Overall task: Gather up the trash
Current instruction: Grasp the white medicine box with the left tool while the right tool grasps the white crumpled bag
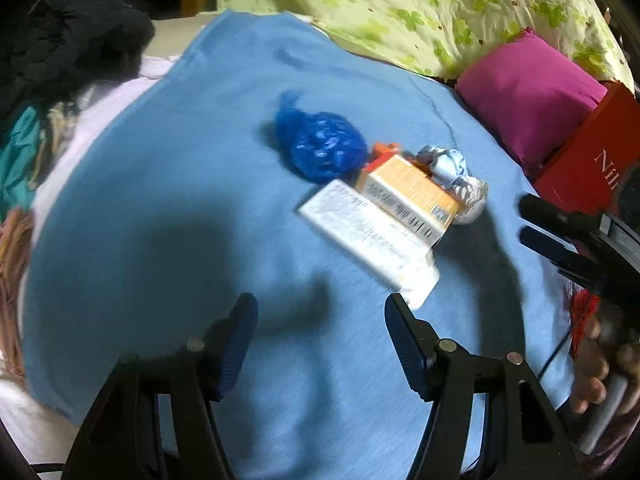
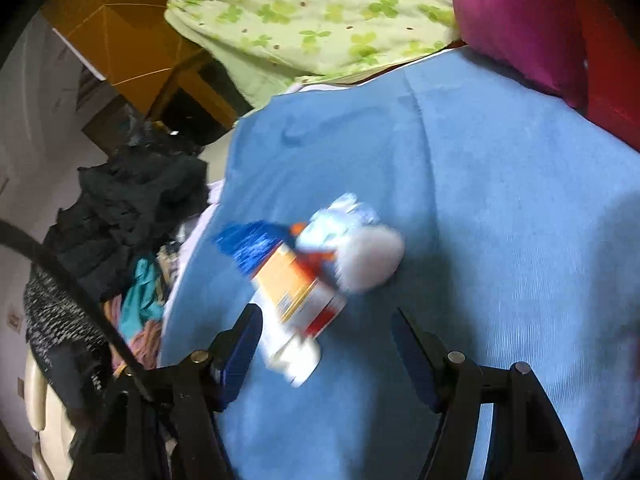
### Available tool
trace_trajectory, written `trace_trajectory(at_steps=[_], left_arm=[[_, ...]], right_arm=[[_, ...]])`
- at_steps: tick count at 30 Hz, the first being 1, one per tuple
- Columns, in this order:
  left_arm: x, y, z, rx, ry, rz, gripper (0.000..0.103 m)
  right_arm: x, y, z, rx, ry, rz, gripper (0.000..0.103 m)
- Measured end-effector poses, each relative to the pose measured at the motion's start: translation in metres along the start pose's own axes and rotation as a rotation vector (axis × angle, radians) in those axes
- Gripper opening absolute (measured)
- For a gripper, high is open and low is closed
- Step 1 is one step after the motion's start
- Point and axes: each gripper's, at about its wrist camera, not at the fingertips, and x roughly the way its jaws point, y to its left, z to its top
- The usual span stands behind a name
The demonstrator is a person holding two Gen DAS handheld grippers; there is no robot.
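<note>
A small heap of trash lies on a blue cloth [image 1: 180, 200]: a crumpled blue plastic bag [image 1: 320, 146], an orange carton [image 1: 412, 196], a long white carton [image 1: 372, 244], a crumpled pale wrapper [image 1: 444, 162] and a white wad [image 1: 472, 200]. My left gripper [image 1: 320, 344] is open and empty, just short of the white carton. My right gripper [image 2: 326, 354] is open, with the white carton's [image 2: 292, 356] near end between its fingers; it also shows at the right of the left wrist view [image 1: 532, 220]. The heap is blurred in the right wrist view, with the orange carton [image 2: 292, 284] and white wad [image 2: 372, 260].
A green floral quilt [image 1: 420, 4] and a magenta pillow [image 1: 528, 96] lie behind the cloth. A red box [image 1: 592, 152] stands at the right. Dark clothes [image 1: 68, 44] and a teal garment [image 1: 18, 156] pile up on the left. A wicker basket [image 1: 10, 280] shows at the left edge.
</note>
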Motion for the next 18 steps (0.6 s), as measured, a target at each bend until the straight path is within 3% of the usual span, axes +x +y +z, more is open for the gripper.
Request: trace_trajectory(at_steps=[5, 10, 12, 13, 18], left_arm=[[0.019, -0.027, 0.013, -0.012, 0.035, -0.071, 0.067], [0.039, -0.043, 0.017, -0.045, 0.050, -0.054, 0.076], [0.051, -0.041, 0.015, -0.082, 0.076, -0.057, 0.076], [0.056, -0.041, 0.014, -0.098, 0.087, -0.053, 0.076], [0.062, -0.035, 0.013, -0.129, 0.057, -0.027, 0.076]], right_arm=[[0.033, -0.008, 0.026, -0.012, 0.009, -0.018, 0.071], [0.062, -0.018, 0.027, -0.016, 0.081, -0.025, 0.070], [0.066, -0.019, 0.023, -0.036, 0.087, -0.022, 0.059], [0.067, -0.020, 0.020, -0.052, 0.090, -0.027, 0.048], [0.055, -0.024, 0.015, -0.054, 0.055, -0.020, 0.041]])
